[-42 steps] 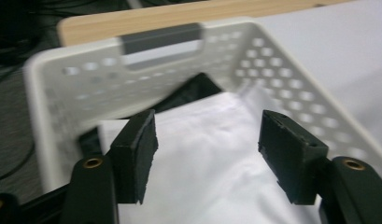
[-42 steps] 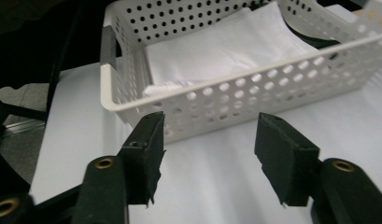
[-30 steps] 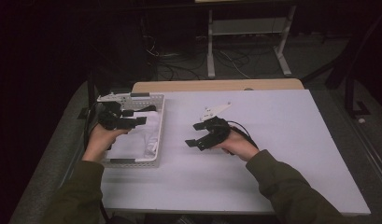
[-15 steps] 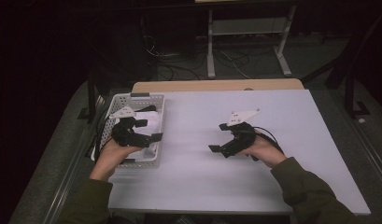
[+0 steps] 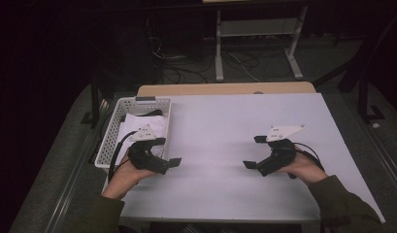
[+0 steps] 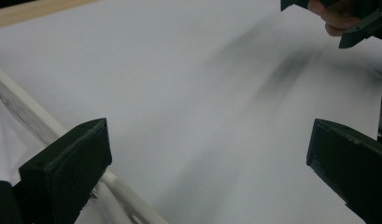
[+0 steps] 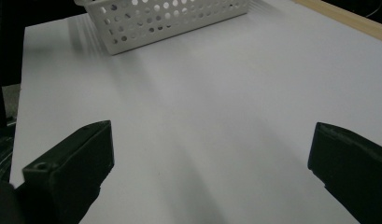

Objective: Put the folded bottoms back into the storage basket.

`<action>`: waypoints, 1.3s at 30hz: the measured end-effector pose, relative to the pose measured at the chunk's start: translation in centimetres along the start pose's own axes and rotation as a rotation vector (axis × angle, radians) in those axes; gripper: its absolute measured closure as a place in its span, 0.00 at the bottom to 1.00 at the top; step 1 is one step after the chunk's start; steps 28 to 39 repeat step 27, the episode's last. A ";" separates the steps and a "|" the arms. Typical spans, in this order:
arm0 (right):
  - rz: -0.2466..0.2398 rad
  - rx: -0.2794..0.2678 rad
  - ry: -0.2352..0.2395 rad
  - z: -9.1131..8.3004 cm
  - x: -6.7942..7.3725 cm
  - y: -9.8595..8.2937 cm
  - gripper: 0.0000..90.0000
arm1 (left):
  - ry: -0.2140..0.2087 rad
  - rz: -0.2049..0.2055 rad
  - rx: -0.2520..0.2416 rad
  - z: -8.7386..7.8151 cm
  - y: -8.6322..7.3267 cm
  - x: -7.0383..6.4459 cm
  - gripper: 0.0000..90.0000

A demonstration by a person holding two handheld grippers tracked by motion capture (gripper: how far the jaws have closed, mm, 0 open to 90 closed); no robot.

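In the high view, my left gripper point(image 5: 168, 151) sits open just right of the white perforated basket point(image 5: 108, 141), low over the white table point(image 5: 225, 121). A white cloth or sheet point(image 5: 150, 124) lies in the basket. My right gripper point(image 5: 253, 152) is open at the table's right, its jaws pointing left. The left gripper view shows my left gripper point(image 6: 209, 163) with jaws wide apart and only bare table between them. The basket rim point(image 6: 30, 112) is at its left and the other gripper point(image 6: 357, 23) is at its top right. In the right gripper view, my right gripper point(image 7: 212, 163) holds nothing and faces the basket point(image 7: 170, 18).
A wooden strip point(image 5: 225, 89) runs along the table's far edge. Beyond it, on the dark floor, stand a white frame point(image 5: 256, 29) and cables point(image 5: 186, 73). Bare tabletop lies between the two grippers.
The left gripper came off the basket, toward the near edge and rightward. The right gripper moved right and nearer to the person. Both stayed open.
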State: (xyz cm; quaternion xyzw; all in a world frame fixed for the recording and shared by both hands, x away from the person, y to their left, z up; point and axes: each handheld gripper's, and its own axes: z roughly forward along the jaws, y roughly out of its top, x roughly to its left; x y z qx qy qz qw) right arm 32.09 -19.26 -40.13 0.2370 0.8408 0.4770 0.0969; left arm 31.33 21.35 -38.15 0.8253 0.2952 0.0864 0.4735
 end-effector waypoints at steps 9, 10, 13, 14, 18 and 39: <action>0.022 -0.014 -0.039 -3.1 -0.4 -2.6 0.00 | -0.008 0.008 0.003 0.2 -0.7 -0.1 0.00; 0.029 -0.017 -0.041 -3.4 -0.4 -2.9 0.00 | -0.010 0.010 0.002 0.2 -0.7 -0.1 0.00; 0.039 -0.016 -0.052 -4.3 -0.6 -3.9 0.00 | -0.013 0.013 0.004 0.2 -0.8 0.0 0.00; 0.040 -0.012 -0.057 -4.5 -0.6 -4.2 0.00 | -0.014 0.014 0.004 0.2 -0.8 0.0 0.00; 0.062 -0.010 -0.077 -5.3 -0.9 -5.3 0.00 | -0.016 0.012 0.001 0.2 -0.8 0.0 0.00; 0.080 -0.015 -0.091 -6.0 -1.2 -6.1 0.00 | -0.018 0.006 -0.004 0.1 -0.8 0.1 0.00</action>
